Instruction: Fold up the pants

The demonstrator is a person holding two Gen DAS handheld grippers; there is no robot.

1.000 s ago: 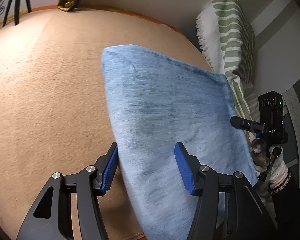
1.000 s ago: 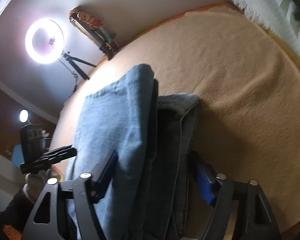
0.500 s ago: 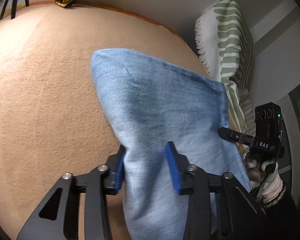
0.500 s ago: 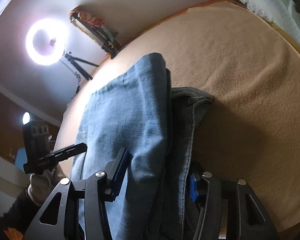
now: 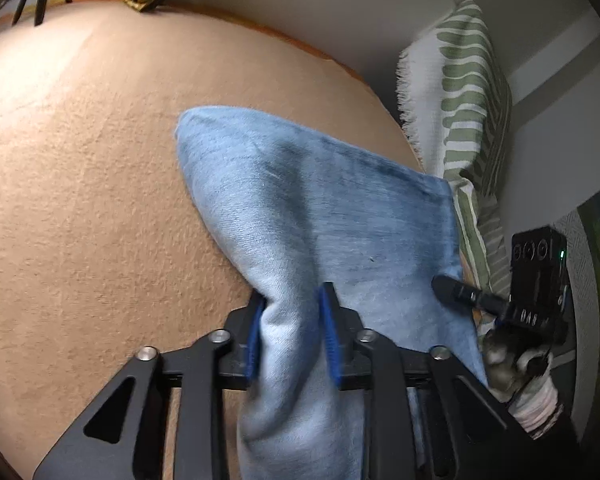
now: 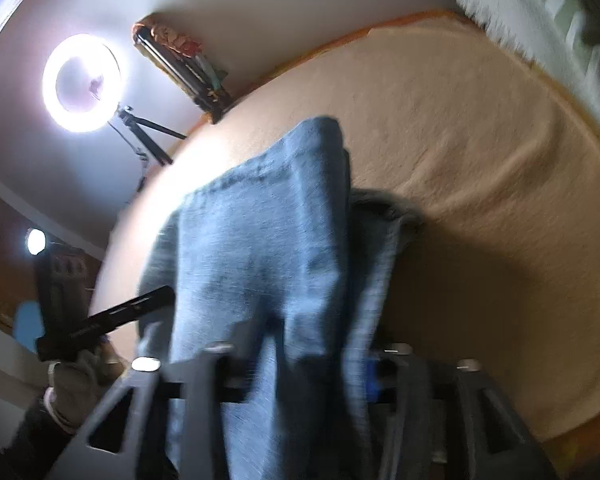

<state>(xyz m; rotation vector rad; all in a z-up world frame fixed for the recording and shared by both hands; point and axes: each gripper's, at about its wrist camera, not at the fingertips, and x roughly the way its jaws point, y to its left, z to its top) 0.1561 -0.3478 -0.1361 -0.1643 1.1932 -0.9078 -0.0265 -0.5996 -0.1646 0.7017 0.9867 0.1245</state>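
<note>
Light blue denim pants lie folded on a peach blanket. My left gripper is shut on their near edge, and the cloth bunches up between the blue pads. A black finger of the right gripper reaches the pants' right edge, held by a gloved hand. The right wrist view is blurred. There the pants fill the gap of my right gripper and drape over its left finger. Its jaws are opening, with the thick fold still wedged against the right pad.
A white and green striped fringed throw lies at the bed's right side by the wall. A lit ring light on a tripod stands beyond the far edge. The peach blanket spreads wide around the pants.
The left jaws closed on the pants' near edge and gathered it into a ridge. The right jaws closed in on the folded layers. The right wrist view has since gone blurred.
</note>
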